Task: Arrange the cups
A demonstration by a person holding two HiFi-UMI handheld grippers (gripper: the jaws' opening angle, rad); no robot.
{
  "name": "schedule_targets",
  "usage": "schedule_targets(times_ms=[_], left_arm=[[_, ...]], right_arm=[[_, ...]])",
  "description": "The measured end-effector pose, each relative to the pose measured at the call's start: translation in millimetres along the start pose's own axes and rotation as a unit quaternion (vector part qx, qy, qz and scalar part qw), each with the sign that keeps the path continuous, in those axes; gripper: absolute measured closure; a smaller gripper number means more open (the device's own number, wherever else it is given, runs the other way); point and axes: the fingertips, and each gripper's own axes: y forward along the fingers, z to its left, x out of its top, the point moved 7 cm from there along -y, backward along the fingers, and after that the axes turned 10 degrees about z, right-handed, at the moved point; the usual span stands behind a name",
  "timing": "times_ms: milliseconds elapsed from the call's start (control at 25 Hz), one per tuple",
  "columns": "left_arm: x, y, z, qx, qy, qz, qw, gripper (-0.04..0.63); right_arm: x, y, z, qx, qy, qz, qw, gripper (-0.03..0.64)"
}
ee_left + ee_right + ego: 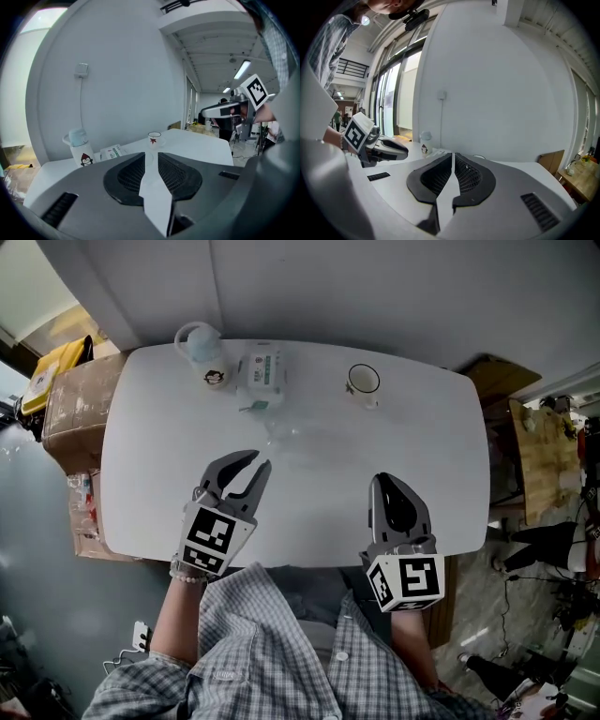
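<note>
A white enamel cup (364,382) with a red leaf print (154,138) stands at the table's far right. A clear glass cup (278,431), faint against the white table (309,521), sits mid-table. My left gripper (262,460) hovers open just short of the glass, which shows faintly past its jaw tips (147,158); nothing is between the jaws. My right gripper (382,480) is shut and empty over the table's near right part, some way in front of the enamel cup. From the right gripper view (453,154) the left gripper (370,140) shows to the left.
A white bottle (204,356) with a pale blue lid and penguin sticker stands at the far left, with a wipes pack (260,373) beside it. A cardboard box (70,401) stands off the left edge and a wooden bench (541,457) to the right.
</note>
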Motion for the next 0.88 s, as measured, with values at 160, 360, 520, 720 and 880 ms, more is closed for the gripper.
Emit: schedule_targets(times_ms=[160, 360, 520, 720, 880], left_arm=[[-5.2, 22.7, 2.1, 0.009, 0.002, 0.029, 0.9995, 0.497], [-23.3, 48.0, 6.8, 0.005, 0.003, 0.067, 0.9978, 0.491], [-35.1, 60.2, 16.1, 0.020, -0.022, 0.083, 0.9961, 0.491], [-42.9, 75.5, 19.2, 0.039, -0.045, 0.096, 0.9936, 0.491], [-42.8, 83.0, 18.7, 0.052, -0.055, 0.101, 0.9920, 0.500]], right_arm=[[-0.4, 19.0, -17.8, 0.011, -0.002, 0.009, 1.000, 0.583], [-9.8, 39.4, -33.2, 0.026, -0.006, 0.032, 0.999, 0.583], [-17.1, 51.5, -40.9, 0.038, -0.011, 0.049, 0.998, 0.583], [-24.6, 62.1, -46.3, 0.045, -0.014, 0.061, 0.997, 0.583], [-26.3, 69.4, -53.0, 0.046, -0.011, 0.062, 0.997, 0.583]])
